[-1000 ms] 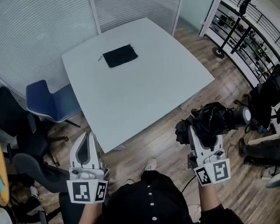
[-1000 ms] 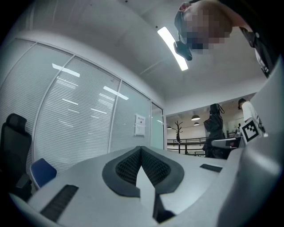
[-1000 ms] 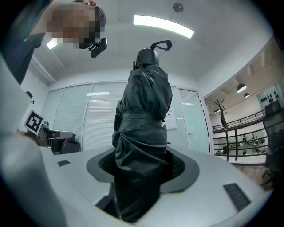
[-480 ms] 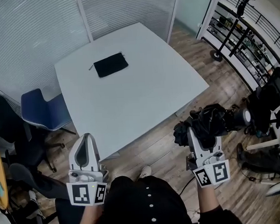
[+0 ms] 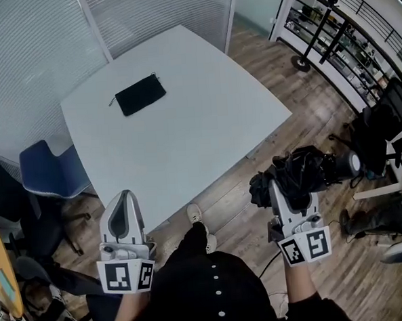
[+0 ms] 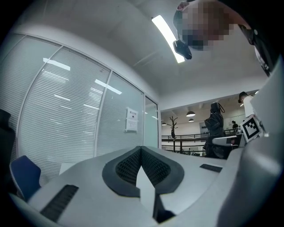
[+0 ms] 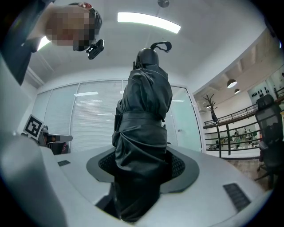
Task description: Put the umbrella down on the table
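Note:
A folded black umbrella (image 5: 301,173) stands upright between the jaws of my right gripper (image 5: 278,185), over the wooden floor off the table's near right corner. The right gripper view shows the pads pressed on its bundled fabric (image 7: 143,133), with the handle and strap on top. My left gripper (image 5: 124,200) hangs at the near left edge of the white table (image 5: 205,122). Its jaws meet at the tips with nothing between them (image 6: 141,148). From the left gripper view the umbrella (image 6: 215,128) shows to the right.
A flat black pouch (image 5: 140,94) lies on the far left part of the table. A blue chair (image 5: 49,176) stands left of the table. Dark office chairs (image 5: 387,121) and a coat stand (image 5: 315,27) are at the right. Glass partitions close the far side.
Both grippers have come closer to the table as the person steps forward; the table has slid left in the head view. The umbrella stays in the right gripper's hold.

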`<state>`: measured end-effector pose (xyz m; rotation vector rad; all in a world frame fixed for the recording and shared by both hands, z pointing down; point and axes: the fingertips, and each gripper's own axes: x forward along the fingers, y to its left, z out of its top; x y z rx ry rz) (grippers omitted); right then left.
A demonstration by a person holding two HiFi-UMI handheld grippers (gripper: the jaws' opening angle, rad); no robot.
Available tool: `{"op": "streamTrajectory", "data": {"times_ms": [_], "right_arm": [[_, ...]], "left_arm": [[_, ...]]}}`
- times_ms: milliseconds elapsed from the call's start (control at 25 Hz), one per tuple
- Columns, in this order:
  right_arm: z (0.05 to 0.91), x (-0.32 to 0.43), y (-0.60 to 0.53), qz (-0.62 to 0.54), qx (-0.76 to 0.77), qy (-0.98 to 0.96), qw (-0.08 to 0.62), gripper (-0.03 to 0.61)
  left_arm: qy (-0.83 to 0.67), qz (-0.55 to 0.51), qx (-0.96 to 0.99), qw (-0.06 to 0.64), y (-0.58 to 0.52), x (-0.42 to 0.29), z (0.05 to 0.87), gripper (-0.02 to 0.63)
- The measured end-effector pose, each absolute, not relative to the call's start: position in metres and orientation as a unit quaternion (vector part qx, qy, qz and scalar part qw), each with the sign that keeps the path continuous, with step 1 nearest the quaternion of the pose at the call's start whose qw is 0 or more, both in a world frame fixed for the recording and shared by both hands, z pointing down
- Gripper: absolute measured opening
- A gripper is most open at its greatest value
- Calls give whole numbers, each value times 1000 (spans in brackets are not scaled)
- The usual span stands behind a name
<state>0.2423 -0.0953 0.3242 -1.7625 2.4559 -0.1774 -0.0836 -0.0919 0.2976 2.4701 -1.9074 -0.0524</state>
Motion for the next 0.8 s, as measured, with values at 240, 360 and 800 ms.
{"op": "streamTrajectory", "data": {"times_ms": [240, 360, 800], "right_arm": [[340, 253, -127, -27, -602, 797, 52, 261], [333, 261, -143, -14, -607, 793, 52, 261], [337, 260, -206, -20, -611, 790, 40, 261]], "left_arm": [[-586, -53, 809, 4, -142, -73, 324, 15], [-578, -64, 813, 1, -163, -66, 321, 15], [-567, -58, 821, 19, -234, -59, 330, 15]]}}
